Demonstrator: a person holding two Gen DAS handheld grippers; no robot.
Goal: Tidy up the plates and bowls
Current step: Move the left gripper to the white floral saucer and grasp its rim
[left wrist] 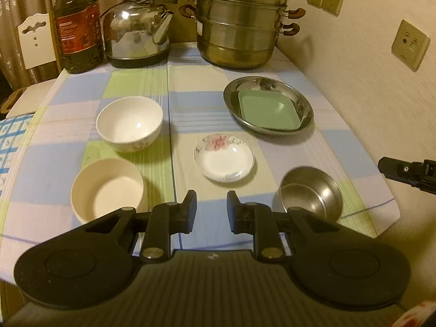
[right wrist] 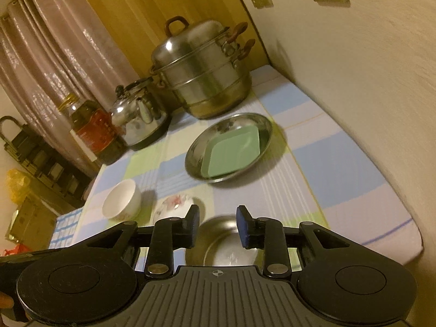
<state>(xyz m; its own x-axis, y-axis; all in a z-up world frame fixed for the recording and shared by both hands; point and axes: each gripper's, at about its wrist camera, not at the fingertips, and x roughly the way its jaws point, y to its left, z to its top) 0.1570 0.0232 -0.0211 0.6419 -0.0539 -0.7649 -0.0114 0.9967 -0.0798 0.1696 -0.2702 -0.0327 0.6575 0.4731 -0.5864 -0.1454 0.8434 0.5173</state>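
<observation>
**Bowls and plates spread on a checked bench, both grippers empty**

I hold my left gripper (left wrist: pixel 211 209) low over the near edge of the bench (left wrist: pixel 340 141), its jaws released with nothing between them. My right gripper (right wrist: pixel 217 224) hangs just above the steel bowl (right wrist: pixel 222 245), its jaws also spread and gripping nothing.

On the bench, near left, sits a cream bowl (left wrist: pixel 107 189), empty. Just beyond it stands a white bowl (left wrist: pixel 130 122), also empty. In the middle lies a small floral saucer (left wrist: pixel 224 158), holding nothing. Near right is the steel bowl (left wrist: pixel 310 192), empty inside. Farther right rests a steel plate (left wrist: pixel 268 105), and a green square dish (left wrist: pixel 269 110) lies inside it.

Along the far edge, from left to right, stand an oil bottle (left wrist: pixel 77 27), a shiny kettle (left wrist: pixel 139 30) and a lidded steel steamer pot (left wrist: pixel 239 24).
</observation>
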